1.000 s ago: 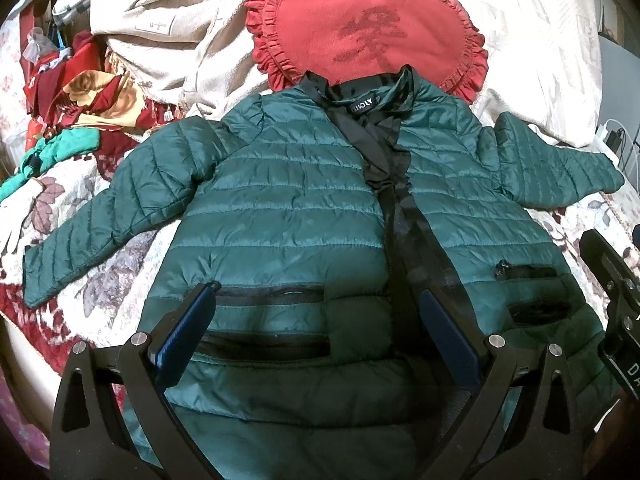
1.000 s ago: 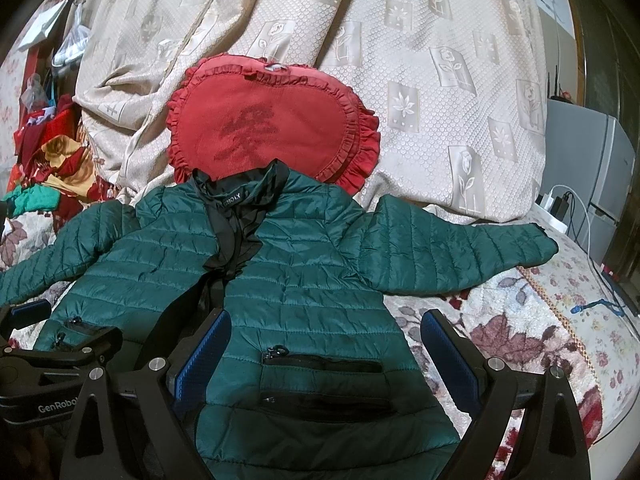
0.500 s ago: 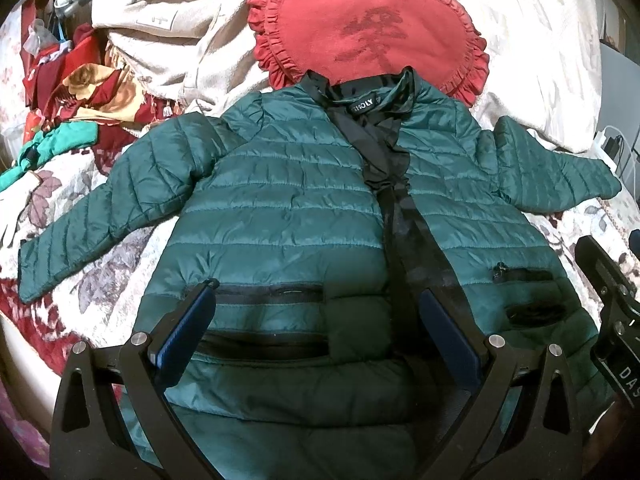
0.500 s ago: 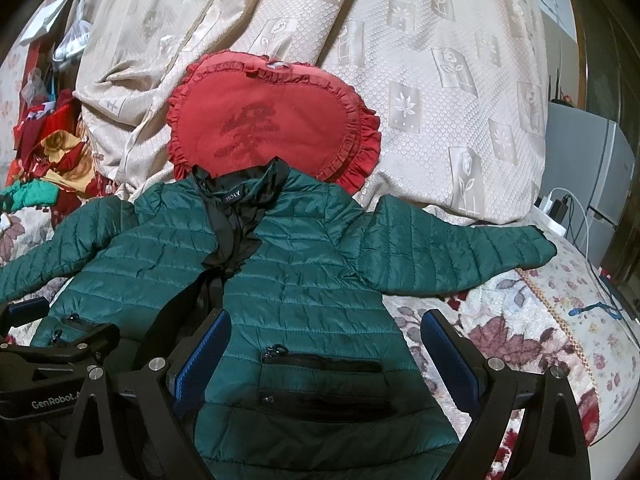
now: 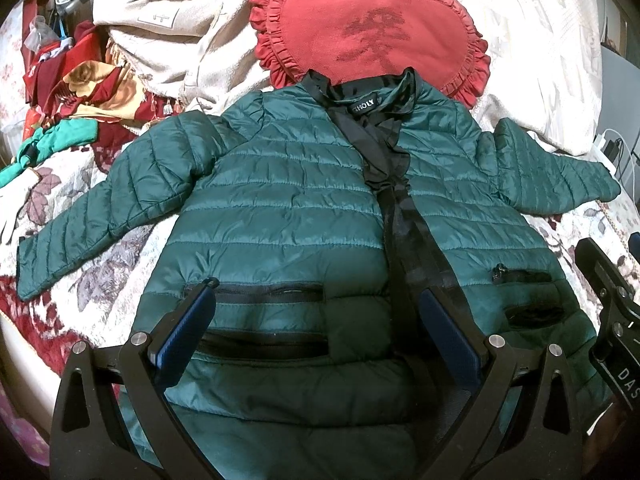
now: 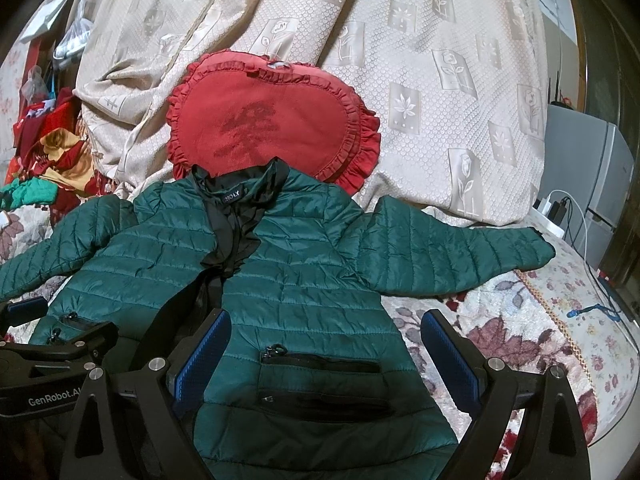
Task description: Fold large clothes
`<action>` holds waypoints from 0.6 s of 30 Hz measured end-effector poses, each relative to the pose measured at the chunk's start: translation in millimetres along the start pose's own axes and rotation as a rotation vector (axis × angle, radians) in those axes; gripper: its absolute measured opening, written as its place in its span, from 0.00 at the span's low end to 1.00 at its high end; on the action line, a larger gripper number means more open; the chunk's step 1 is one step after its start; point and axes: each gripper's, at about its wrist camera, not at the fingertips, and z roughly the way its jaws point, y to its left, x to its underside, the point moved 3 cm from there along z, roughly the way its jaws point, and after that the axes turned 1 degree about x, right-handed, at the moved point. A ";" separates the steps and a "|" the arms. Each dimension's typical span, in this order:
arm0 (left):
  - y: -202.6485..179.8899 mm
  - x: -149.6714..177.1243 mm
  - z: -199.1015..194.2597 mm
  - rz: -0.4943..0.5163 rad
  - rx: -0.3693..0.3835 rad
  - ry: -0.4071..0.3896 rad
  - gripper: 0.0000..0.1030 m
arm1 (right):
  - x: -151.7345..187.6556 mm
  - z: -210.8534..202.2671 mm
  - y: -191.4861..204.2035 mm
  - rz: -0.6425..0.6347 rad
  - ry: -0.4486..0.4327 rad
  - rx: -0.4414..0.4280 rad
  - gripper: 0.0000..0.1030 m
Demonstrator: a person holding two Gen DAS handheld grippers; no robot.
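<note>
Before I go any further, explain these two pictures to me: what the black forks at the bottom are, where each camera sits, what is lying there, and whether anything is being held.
No robot arm is at work here. A person holds one hand-held gripper in each hand, and each carries a wide-angle camera looking forward along its two fingers. That is why the pictures bulge at the edges.

The black forks with blue pads are those grippers: the left gripper in the left wrist view, the right gripper in the right wrist view. Each also catches a bit of the other at its edge.

A green quilted jacket lies front up on a flowered bedspread, sleeves spread to both sides, its black collar near a red heart-shaped cushion. A beige patterned cloth is heaped behind.

Both sets of jaws stand wide apart over the jacket's lower part. Nothing is held.
</note>
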 end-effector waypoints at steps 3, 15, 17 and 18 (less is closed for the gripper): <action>0.1 0.0 0.1 -0.001 0.001 0.001 0.99 | -0.3 0.0 1.1 -0.001 0.000 0.001 0.92; 13.0 -6.0 -9.1 -0.066 0.082 -0.040 0.99 | 0.8 0.3 -1.3 -0.009 0.005 0.006 0.92; 30.6 -14.9 -20.6 -0.089 0.053 -0.110 0.99 | 1.4 -1.9 -3.0 -0.013 -0.003 0.009 0.92; 42.5 -19.9 -24.4 -0.098 0.020 -0.141 0.99 | 1.4 -3.0 -3.3 -0.014 -0.010 0.009 0.92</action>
